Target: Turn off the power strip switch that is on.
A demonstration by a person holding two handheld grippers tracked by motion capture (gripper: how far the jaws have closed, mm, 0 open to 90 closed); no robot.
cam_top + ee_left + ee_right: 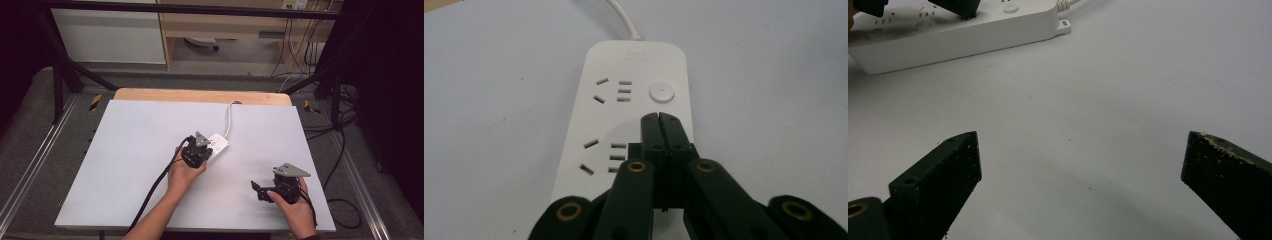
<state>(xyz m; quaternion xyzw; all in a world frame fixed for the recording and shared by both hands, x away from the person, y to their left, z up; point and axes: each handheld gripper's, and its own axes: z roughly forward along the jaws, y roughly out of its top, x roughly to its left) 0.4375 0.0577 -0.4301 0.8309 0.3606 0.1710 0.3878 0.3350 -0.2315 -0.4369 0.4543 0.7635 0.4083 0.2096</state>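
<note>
A white power strip (634,100) lies near the middle of the white table top (125,165), and its white cord (229,117) runs toward the far edge. My left gripper (659,117) is shut with nothing between its jaws; the tips rest on or hover just over the strip, right below its round button (661,92). In the high view the left gripper (204,150) covers the strip's near end (220,142). My right gripper (1080,150) is open and empty above bare table, with the strip (958,35) farther off. The high view places the right gripper (257,191) at the near right.
A wooden table edge (200,95) shows beyond the white top. Black frame bars (65,65) stand at the far corners. Dark cables (345,165) lie on the floor to the right. Each gripper trails a black cable (155,190) toward the near edge.
</note>
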